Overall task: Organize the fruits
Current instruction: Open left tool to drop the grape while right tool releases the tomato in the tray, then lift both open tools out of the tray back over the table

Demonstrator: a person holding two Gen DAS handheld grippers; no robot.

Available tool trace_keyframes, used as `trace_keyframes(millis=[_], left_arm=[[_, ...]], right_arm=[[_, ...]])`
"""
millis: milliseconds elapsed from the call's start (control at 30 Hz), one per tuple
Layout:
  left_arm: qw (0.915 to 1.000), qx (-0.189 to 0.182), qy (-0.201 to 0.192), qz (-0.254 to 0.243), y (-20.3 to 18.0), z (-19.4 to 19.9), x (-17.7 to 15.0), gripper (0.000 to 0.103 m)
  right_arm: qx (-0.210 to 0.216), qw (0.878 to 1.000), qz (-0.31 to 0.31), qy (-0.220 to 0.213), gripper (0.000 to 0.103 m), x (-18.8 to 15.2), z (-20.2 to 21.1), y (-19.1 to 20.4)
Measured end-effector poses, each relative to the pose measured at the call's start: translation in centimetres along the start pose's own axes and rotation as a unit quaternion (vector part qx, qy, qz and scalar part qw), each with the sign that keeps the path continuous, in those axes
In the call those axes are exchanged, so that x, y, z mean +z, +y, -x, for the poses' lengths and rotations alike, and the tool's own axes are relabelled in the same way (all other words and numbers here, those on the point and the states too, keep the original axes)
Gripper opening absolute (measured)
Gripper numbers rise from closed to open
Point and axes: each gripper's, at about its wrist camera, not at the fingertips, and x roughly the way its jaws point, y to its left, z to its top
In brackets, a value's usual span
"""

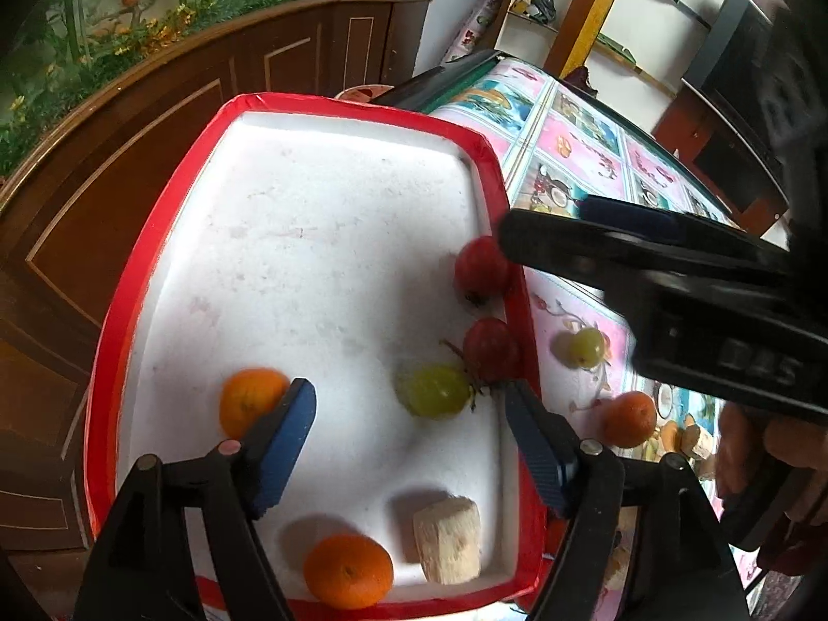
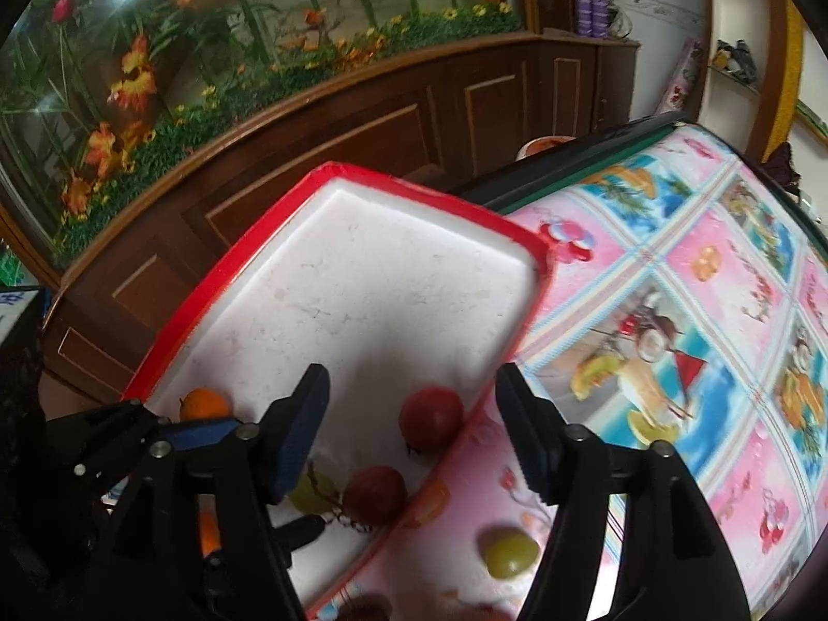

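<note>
Nearest in the left wrist view, an orange (image 1: pixel 348 571) and a pale cut chunk of fruit (image 1: pixel 448 538) are seen lying in the near end of the white tray (image 1: pixel 321 238) with the red rim. Just past them the left gripper (image 1: pixel 409 403) is held over the tray with its blue pads wide apart, and nothing is held between them. A second orange (image 1: pixel 247 399) is seen just behind the left pad, and a green grape (image 1: pixel 433 389) lies between the pads. Two red fruits are found by the tray's right wall, one (image 1: pixel 489 348) close to the grape and one (image 1: pixel 480 270) a little farther on. Outside the tray, on the pink picture tablecloth (image 1: pixel 585 155), another green grape (image 1: pixel 586 345) and a small orange fruit (image 1: pixel 629 418) are seen. In the right wrist view the right gripper (image 2: pixel 411 403) is held over the tray's right edge, its pads also wide apart and empty, with a red fruit (image 2: pixel 430 416) seen between them. The far half of the tray is bare white. Behind it a brown wooden cabinet (image 1: pixel 155 119) is seen, with a glass case of flowers (image 2: pixel 155 52) on top.
</note>
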Motion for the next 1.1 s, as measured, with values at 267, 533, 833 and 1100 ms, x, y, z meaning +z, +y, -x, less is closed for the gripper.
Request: trace_keyframes(millis=[267,533,833,1100], left_arm=[[0.9998,0.008,-0.009,-0.013,-1.7,1.5,-1.0,0.077],[0.9994,-0.004,-0.024,-0.024,-4.4,3.5,-2.2,0.077],[0.9980,-0.020,-0.025,-0.054,-8.4,4.8,-5.1,0.077],[0.9977,-0.036,0.001,-0.057,-10.7,4.4,-8.3,0.077]], right_arm=[[-0.009,1.000,-0.020,-0.020,0.077,-2.8,4.0,-1.5],[-0.029,0.998,-0.043,-0.027,0.079,-6.5,7.9,-4.0],[-0.050,0.996,-0.071,-0.032,0.079,-10.4,12.2,-7.2],[-0.054,0.995,-0.084,-0.024,0.079,-14.4,14.4,-8.2]])
